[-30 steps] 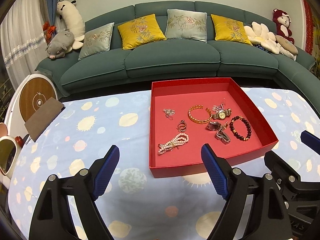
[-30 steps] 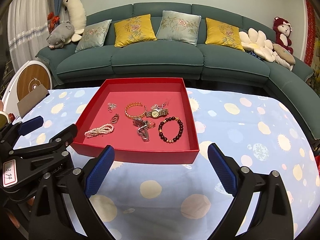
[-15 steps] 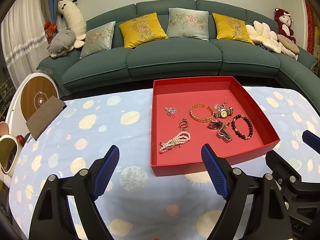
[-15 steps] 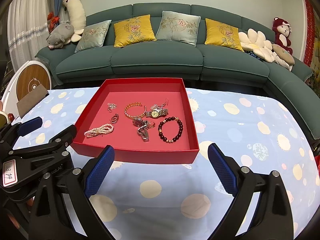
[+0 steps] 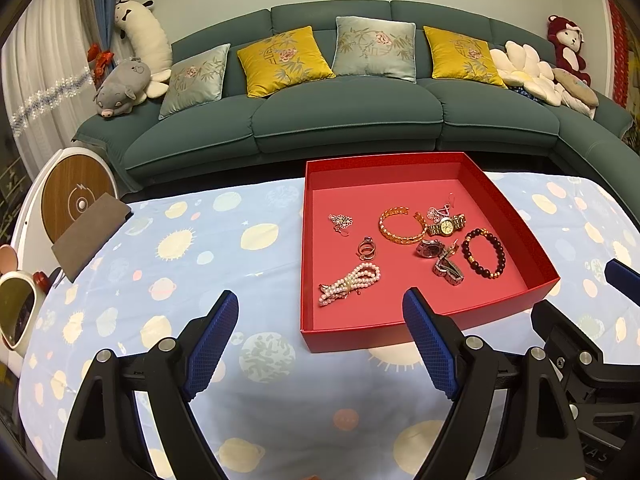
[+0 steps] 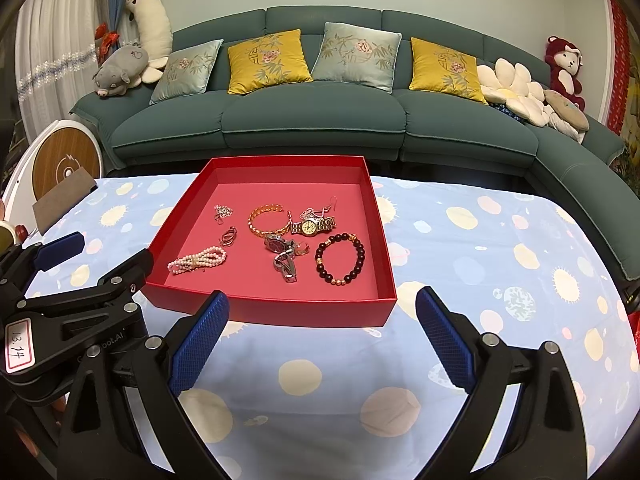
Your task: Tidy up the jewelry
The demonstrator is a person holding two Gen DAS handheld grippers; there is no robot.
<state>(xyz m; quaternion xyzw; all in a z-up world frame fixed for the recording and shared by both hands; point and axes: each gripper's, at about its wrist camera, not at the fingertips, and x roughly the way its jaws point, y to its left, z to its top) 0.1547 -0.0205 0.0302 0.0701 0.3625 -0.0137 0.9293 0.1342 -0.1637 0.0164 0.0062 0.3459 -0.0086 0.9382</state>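
A red box (image 5: 400, 330) (image 6: 304, 316) stands on the blue patterned tablecloth. In it lie a pearl bracelet (image 5: 349, 282) (image 6: 197, 261), a gold bangle (image 5: 401, 225) (image 6: 269, 220), a gold watch (image 5: 446, 225) (image 6: 313, 225), a dark bead bracelet (image 5: 483, 253) (image 6: 341, 258), a silver watch (image 5: 442, 258) (image 6: 283, 256), rings (image 5: 367, 248) and a small silver piece (image 5: 340, 222). My left gripper (image 5: 320, 340) is open and empty, in front of the box's near left. My right gripper (image 6: 322, 336) is open and empty, in front of the box's near wall.
A green sofa (image 5: 344, 120) with cushions and plush toys runs behind the table. A round wooden-faced device (image 5: 76, 200) and a brown pad (image 5: 90, 236) sit at the table's left end. A small mirror (image 5: 14, 308) is at the far left.
Both grippers have drifted slightly; the box sits a little lower and nearer in the left wrist view. The jewelry has not moved.
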